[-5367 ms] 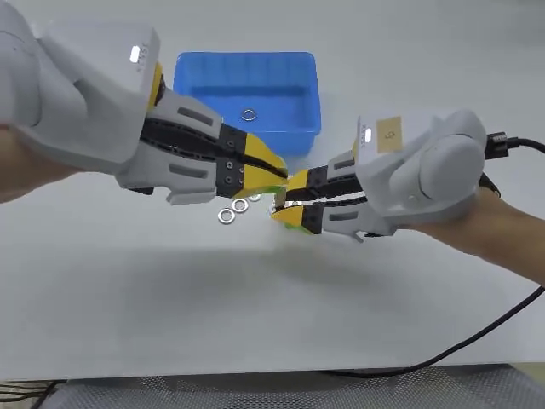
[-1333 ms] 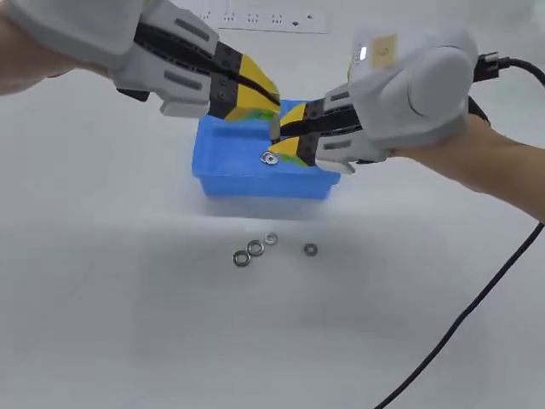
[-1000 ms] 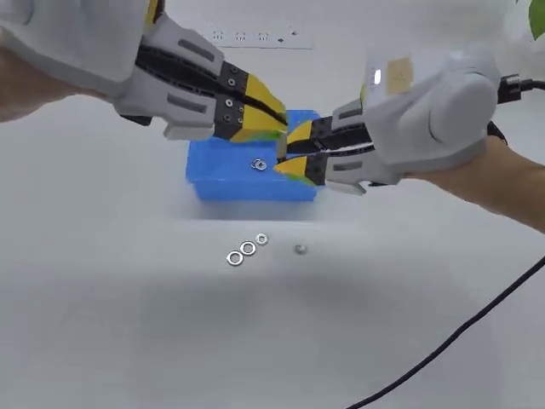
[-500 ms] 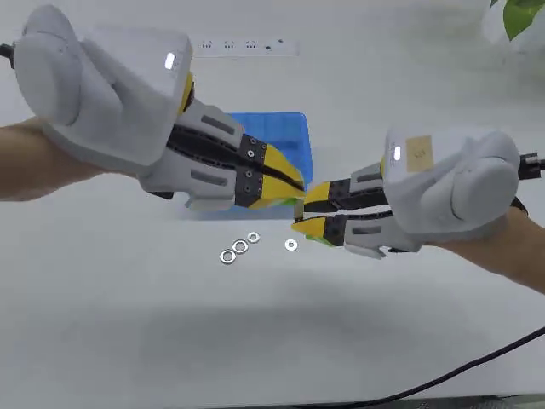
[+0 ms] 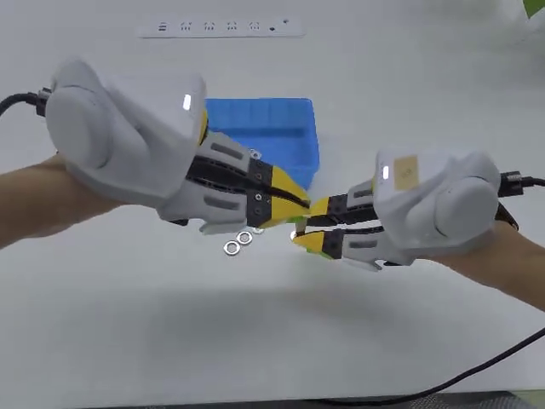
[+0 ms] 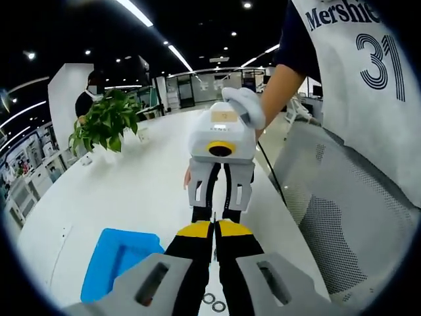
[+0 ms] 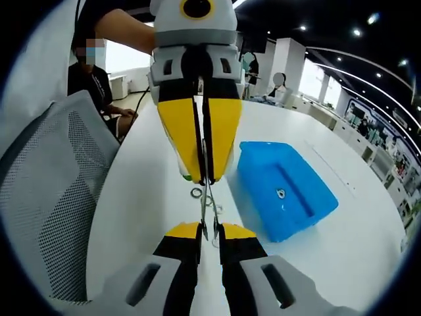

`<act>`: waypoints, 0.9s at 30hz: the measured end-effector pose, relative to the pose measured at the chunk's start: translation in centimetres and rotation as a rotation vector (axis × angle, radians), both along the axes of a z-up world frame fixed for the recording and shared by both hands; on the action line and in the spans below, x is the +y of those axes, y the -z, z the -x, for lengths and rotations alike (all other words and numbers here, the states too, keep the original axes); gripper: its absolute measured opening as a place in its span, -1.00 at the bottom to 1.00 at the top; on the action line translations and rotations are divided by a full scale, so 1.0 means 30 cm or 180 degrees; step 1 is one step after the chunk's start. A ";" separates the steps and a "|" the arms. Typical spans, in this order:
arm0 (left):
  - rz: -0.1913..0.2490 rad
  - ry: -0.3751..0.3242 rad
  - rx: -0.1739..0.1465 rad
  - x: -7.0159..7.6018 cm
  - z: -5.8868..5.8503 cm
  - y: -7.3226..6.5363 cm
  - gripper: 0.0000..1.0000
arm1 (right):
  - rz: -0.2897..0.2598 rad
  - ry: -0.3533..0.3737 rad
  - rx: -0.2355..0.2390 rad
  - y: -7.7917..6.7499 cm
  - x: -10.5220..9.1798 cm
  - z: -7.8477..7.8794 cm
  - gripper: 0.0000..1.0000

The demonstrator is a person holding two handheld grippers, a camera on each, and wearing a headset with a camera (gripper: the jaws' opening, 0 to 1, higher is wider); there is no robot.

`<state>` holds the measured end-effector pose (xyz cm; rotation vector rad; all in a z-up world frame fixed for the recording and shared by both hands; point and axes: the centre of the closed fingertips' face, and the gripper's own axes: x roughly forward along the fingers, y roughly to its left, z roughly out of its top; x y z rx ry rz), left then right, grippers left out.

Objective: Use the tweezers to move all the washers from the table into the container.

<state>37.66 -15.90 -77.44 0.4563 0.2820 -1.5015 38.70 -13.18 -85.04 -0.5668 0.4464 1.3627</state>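
- A black cable [image 5: 477, 371] crosses the white table [image 5: 128, 324] on the near right, well clear of the container [image 5: 294, 145].
- The right gripper [image 5: 300, 228] hangs just in front of the container's near right corner. Its yellow-tipped jaws are drawn in to a narrow gap, pinching the thin metal tweezers [image 7: 206, 204].
- The left gripper [image 5: 300, 203] meets it tip to tip from the other side, just in front of the container's near wall. Its jaws are pressed together on the tweezers' other end.
- Three washers [image 5: 232, 248] lie in a short slanting row on the table, just in front of the container's near wall and below the left gripper (a fourth cannot be made out with certainty).
- The blue container sits behind the two grippers, with one washer [image 7: 281, 193] on its floor.
- A white power strip [image 5: 221, 28] lies well beyond the container's far wall.
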 end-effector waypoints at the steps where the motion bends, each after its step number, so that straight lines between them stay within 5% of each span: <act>1: 0.0003 -0.0018 0.0021 0.000 -0.006 0.003 -0.89 | 0.0002 -0.0007 -0.0001 0.003 0.000 -0.001 -0.76; 27: 0.0025 -0.0049 0.0076 -0.002 -0.028 0.029 -0.89 | -0.0025 0.0065 0.0076 0.028 -0.010 -0.016 -0.76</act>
